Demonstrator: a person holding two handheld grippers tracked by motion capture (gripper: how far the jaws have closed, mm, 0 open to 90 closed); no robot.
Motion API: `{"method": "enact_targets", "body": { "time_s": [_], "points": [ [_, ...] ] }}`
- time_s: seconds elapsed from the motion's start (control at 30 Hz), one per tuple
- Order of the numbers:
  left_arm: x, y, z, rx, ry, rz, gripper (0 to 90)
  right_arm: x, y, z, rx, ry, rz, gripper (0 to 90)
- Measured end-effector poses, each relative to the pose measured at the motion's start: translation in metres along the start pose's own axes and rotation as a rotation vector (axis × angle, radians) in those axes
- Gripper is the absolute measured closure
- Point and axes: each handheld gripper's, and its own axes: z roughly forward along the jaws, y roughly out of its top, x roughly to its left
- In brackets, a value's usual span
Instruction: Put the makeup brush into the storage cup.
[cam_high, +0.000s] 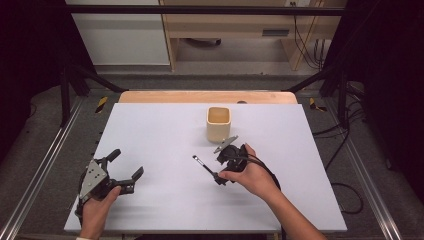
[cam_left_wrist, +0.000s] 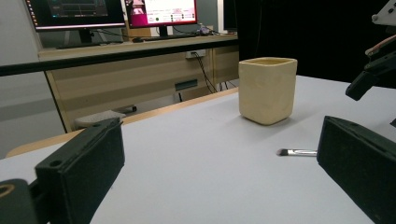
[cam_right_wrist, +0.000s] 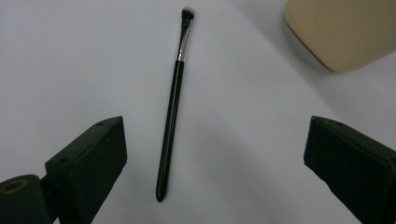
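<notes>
White and flat, the desk (cam_high: 165, 200) runs from the person's side out to a strip of bare wood along its far edge, with a grey floor beyond it and pale cabinets against the wall.

Nearest, close to the near left corner, the left gripper (cam_high: 129, 167) rests low over the surface in the person's left hand (cam_high: 97, 207), its jaws spread wide with nothing between them. From the left gripper view those two black jaws frame open desk.

Right of the middle, somewhat farther in, the right hand (cam_high: 252, 177) holds the right gripper (cam_right_wrist: 212, 175) tipped down over a slim makeup brush (cam_right_wrist: 173, 100). Its jaws stand wide apart, one on each side of the black handle and touching neither it nor the bristles; the brush lies flat on the white surface between them, handle end toward the gripper, silver ferrule and small dark tip pointing away. In the high view the brush (cam_high: 202, 164) shows as a short dark line just left of that gripper, slanting toward the far left.

Farther still, near the middle of the far edge, a cream square-sided cup (cam_high: 218, 123) stands upright, apart from the brush tip.

Beyond the desk, the left gripper view shows a wooden bench with two lit monitors (cam_left_wrist: 116, 11).
</notes>
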Motion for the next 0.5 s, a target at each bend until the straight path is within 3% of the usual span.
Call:
{"method": "enact_targets", "body": {
  "time_s": [0.5],
  "points": [
    [0.0,0.0,0.0,0.001,-0.001,0.001,0.8,0.004,0.009,0.012,0.021,0.02,0.015,5.7]
  ]
}}
